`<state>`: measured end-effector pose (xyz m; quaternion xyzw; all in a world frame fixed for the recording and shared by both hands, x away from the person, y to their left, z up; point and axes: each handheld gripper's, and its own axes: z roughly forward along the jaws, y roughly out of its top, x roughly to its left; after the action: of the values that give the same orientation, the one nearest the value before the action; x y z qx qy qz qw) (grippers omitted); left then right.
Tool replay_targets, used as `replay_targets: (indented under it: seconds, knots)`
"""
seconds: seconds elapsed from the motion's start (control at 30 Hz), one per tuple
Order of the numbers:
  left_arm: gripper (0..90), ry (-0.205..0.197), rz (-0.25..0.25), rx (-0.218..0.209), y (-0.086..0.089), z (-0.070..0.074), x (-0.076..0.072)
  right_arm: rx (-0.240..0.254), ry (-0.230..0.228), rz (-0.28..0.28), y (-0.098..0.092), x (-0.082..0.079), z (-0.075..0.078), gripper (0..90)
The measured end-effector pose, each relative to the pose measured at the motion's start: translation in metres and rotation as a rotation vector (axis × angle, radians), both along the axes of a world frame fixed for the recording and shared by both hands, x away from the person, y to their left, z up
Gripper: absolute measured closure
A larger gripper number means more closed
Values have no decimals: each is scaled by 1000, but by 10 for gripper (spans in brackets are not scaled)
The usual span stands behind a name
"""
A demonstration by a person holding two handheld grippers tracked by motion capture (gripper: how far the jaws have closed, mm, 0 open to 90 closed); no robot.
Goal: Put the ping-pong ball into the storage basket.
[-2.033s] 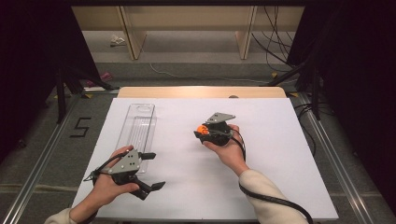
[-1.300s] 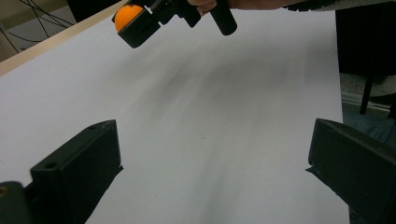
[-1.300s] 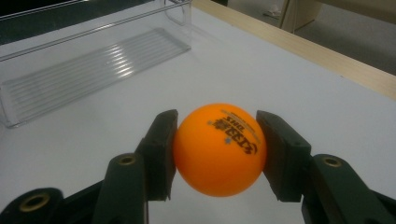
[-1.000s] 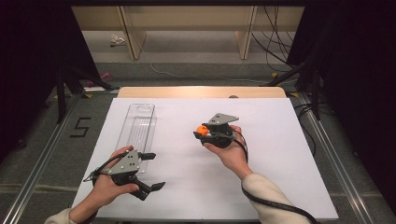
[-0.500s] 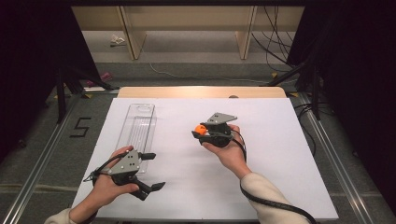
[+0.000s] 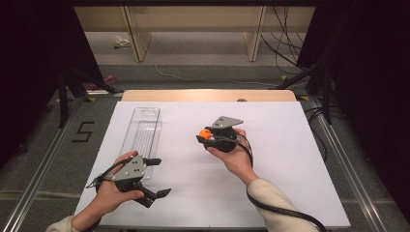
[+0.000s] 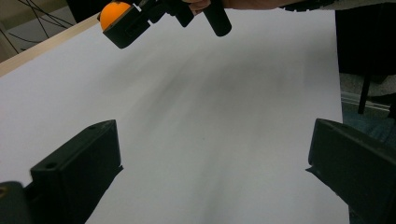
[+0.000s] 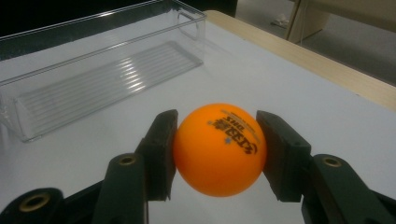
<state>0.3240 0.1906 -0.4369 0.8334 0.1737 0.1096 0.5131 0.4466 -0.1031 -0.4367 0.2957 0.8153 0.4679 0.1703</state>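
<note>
An orange ping-pong ball (image 8: 219, 148) with dark print sits between the two black jaws of my right gripper (image 6: 205, 135), which is shut on it above the white table (image 6: 290, 159). The ball (image 6: 206, 133) points toward a clear plastic tray (image 6: 142, 133) lying lengthwise on the table's left half. That tray (image 8: 93, 84) looks empty in the right gripper view. My left gripper (image 6: 157, 178) rests near the front left edge, jaws wide apart with nothing between them. The left gripper view shows the ball (image 7: 116, 13) held in the other gripper, far off.
A wooden strip (image 6: 208, 95) runs along the table's far edge. Beyond it stand wooden furniture legs (image 6: 133, 34) and cables on the floor. A floor marking "5" (image 6: 83, 131) lies left of the table. Dark stands flank both sides.
The right gripper with the ball has drifted slightly left, toward the tray. The left gripper has stayed in place.
</note>
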Motion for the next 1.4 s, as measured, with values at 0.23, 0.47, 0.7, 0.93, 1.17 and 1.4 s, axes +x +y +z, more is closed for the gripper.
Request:
replay_targets:
  seconds: [0.23, 0.47, 0.7, 0.93, 1.17, 1.4]
  knots:
    - [20, -1, -1, 1, 0, 0, 0, 4, -2, 2, 1, 0, 1, 515]
    - [21, -1, -1, 1, 0, 0, 0, 6, -4, 5, 4, 0, 2, 515]
    - [20, -1, -1, 1, 0, 0, 0, 9, -9, 19, 9, 0, 4, 515]
    - [21, -1, -2, 0, 0, 0, 0, 12, -11, 23, 11, 0, 4, 515]
    - [21, -1, -2, 1, 0, 0, 0, 13, -11, 29, 15, 0, 5, 515]
    - [21, -1, -3, 1, 0, 0, 0, 15, -14, 33, 16, 1, 6, 515]
